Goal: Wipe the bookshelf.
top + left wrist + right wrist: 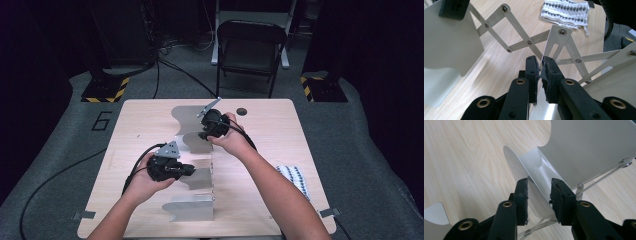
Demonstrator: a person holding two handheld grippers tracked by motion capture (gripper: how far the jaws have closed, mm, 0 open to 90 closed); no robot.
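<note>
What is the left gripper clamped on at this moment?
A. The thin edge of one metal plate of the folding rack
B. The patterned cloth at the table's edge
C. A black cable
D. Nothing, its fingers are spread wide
A: in the left gripper view the left gripper has its fingers pressed onto the thin edge of a metal plate, while the patterned cloth lies apart on the table.

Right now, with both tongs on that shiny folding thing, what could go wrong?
1. The left tongs pinch only a thin plate edge of the expanding metal rack; it might slip out.
2. The right tongs stand around a plate without clamping it, so a pull may move one end only and twist the scissor links.
</note>
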